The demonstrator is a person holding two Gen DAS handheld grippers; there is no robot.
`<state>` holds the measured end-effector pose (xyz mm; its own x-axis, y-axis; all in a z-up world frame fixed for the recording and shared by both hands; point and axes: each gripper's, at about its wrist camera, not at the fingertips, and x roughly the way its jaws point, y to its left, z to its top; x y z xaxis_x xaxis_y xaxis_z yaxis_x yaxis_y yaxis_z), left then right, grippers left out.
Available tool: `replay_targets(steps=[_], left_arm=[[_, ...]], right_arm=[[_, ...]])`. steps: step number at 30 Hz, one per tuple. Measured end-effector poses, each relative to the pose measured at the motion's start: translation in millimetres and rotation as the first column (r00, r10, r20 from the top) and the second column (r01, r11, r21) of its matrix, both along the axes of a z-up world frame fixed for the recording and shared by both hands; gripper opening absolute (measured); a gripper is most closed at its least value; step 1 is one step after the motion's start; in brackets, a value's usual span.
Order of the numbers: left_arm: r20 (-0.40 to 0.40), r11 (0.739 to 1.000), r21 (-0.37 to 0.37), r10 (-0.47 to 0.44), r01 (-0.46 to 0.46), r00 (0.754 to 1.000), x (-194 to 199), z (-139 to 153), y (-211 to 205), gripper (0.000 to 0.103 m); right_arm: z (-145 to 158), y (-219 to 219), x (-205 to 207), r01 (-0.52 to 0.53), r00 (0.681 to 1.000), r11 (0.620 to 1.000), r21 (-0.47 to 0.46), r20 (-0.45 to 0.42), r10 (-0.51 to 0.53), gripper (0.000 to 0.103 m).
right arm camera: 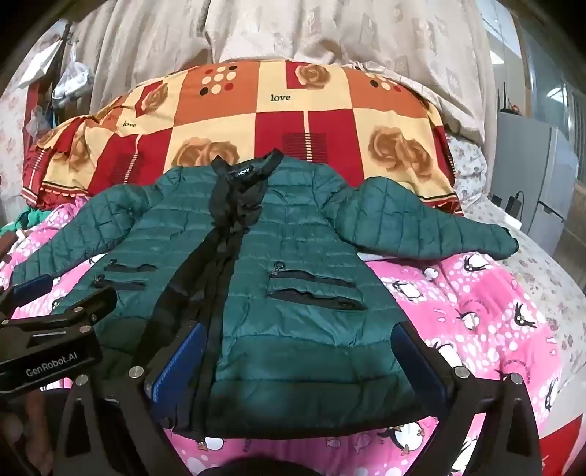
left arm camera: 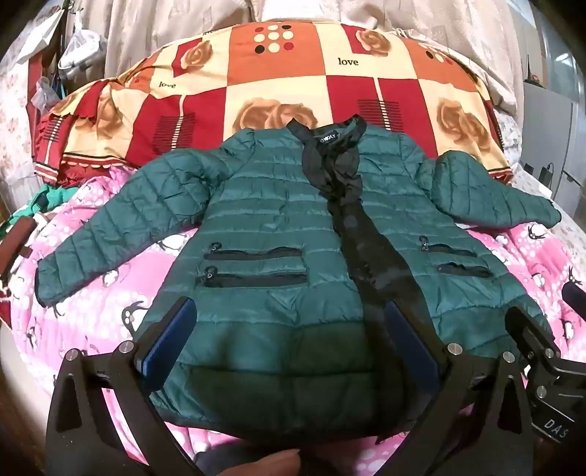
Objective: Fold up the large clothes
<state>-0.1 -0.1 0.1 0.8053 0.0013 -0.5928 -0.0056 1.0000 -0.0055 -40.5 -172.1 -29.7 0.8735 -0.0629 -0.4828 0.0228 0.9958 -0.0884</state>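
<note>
Lying flat and face up on the bed, the green jacket [left arm camera: 263,227] is spread over a pink penguin blanket [left arm camera: 110,311], its collar toward a red and orange checked quilt [left arm camera: 278,84] and its hem nearest the cameras. Both sleeves are stretched out to the sides; the one on the right of the left wrist view bends at the elbow and ends on a pale floral sheet [right arm camera: 542,267]. A black lining strip [left arm camera: 351,234] runs down the open front from the collar, and two zipped pockets show on each front panel.

The left tool [left arm camera: 289,333] hangs over the jacket's lower front panel with its jaws wide apart and nothing between them but the fabric below; its blue pads [left arm camera: 168,337] do not press on anything. The right tool [right arm camera: 300,359] stands just beside it, over the other front panel near the hem, equally wide open and holding nothing. In the right wrist view the left tool's body shows at the left edge, close alongside. Whether the fingertips touch the jacket cannot be told.

A thumb [left arm camera: 267,465] shows at the bottom edge of the left wrist view. Beige curtains [right arm camera: 329,33] hang behind the bed, and a grey cabinet [right arm camera: 531,164] stands at the far right.
</note>
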Motion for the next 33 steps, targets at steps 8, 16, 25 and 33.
replay_targets(steps=[8,16,25,33], left_arm=[[-0.002,1.000,0.007,0.002,-0.002,1.000,-0.2,0.1,-0.2,0.103],[-0.005,1.000,0.007,0.002,-0.002,1.000,0.1,0.0,-0.1,0.103],[-0.014,1.000,-0.015,0.005,-0.005,1.000,1.5,-1.9,1.7,0.103],[-0.020,0.991,-0.132,-0.016,0.013,1.000,-0.6,24.6,8.7,0.103]], right_arm=[[-1.2,1.3,2.1,0.000,1.000,1.000,-0.001,-0.005,0.000,0.100],[-0.8,-0.2,0.2,0.000,1.000,1.000,-0.002,-0.007,0.000,0.100],[7.5,-4.4,-0.4,-0.002,1.000,1.000,0.004,-0.010,0.002,0.100],[-2.5,-1.6,6.6,-0.009,1.000,1.000,0.017,-0.028,0.010,0.100]])
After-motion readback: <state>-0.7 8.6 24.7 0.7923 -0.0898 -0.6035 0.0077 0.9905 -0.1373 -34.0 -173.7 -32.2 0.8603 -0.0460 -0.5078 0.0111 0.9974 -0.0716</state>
